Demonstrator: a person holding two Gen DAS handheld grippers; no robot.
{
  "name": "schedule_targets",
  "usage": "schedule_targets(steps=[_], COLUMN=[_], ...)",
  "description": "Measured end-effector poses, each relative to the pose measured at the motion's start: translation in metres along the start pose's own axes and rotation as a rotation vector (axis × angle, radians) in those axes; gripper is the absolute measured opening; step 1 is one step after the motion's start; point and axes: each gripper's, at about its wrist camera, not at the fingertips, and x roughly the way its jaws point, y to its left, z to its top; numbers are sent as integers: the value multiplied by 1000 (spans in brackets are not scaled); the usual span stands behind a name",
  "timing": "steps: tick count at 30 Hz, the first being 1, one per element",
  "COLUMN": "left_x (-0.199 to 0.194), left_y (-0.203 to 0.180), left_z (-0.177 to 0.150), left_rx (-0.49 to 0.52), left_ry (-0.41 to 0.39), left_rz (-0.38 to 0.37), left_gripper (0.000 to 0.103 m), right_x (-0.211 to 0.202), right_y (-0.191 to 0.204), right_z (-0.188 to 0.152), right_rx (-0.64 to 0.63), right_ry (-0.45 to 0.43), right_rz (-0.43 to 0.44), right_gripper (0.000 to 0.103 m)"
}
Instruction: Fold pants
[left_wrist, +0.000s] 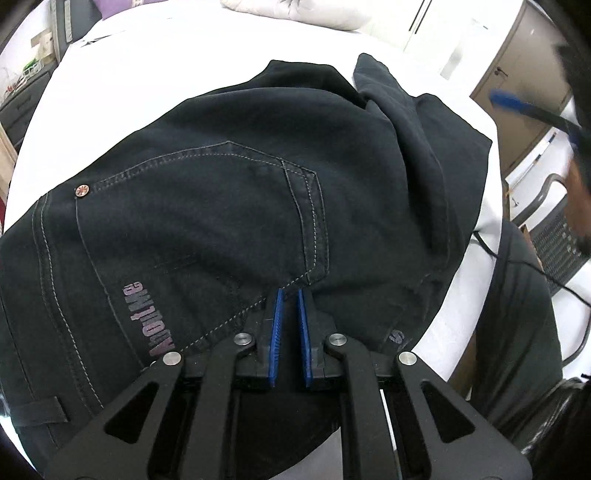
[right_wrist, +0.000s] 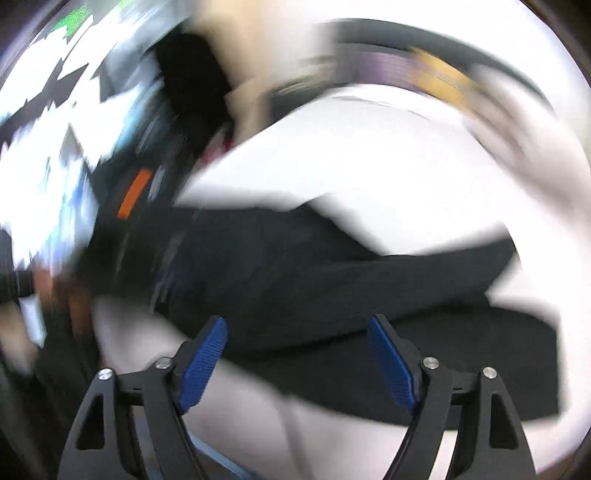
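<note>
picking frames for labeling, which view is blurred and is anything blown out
Left wrist view: sharp, stitching on the pants readable, fisheye bending at the edges, white bedsheet overexposed. Right wrist view: heavy motion smear everywhere but the right gripper, whose jaws stand open; pants only a dark streak.

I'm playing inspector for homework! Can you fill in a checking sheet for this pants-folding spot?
Surface: white sheet-covered bed.
Job's things: dark denim pants, bunched, pocket side up.
Clutter: white pillow at the far edge.
Grippers: left gripper shut, fingers at the pants' seam; right gripper open, nothing between its fingers, view blurred.
Cables: thin black cable beside the bed.
Surroundings: grey mesh chair, brown cabinet door.
</note>
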Motion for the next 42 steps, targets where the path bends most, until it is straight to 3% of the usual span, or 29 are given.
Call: schedule_targets(steps=[2, 5, 7, 11, 23, 28, 35, 42], left_x=[1, 1, 1, 3, 1, 1, 0, 0], left_y=[0, 8, 10, 9, 14, 15, 14, 13], left_z=[1, -6, -9, -7, -6, -8, -8, -9], left_rx=[-12, -34, -49, -62, -64, -69, -65, -67], left_ry=[2, -1, -3, 0, 1, -4, -6, -9], left_rz=[0, -4, -6, -7, -20, -23, -14, -8], left_gripper=[9, 9, 9, 9, 9, 9, 9, 9], right_x=[0, 24, 53, 90, 122, 98, 111, 123], right_y=[-72, -150, -191, -233, -246, -236, -225, -236], right_z=[25, 39, 39, 29, 30, 27, 8, 12], right_rx=[296, 592, 763, 954, 1078, 1059, 1100, 1153], right_ry=[-96, -125, -98, -48, -89, -96, 11, -55], right_rz=[31, 21, 55, 24, 207, 205, 248, 305], right_gripper=[79, 67, 58, 54, 54, 54, 54, 54])
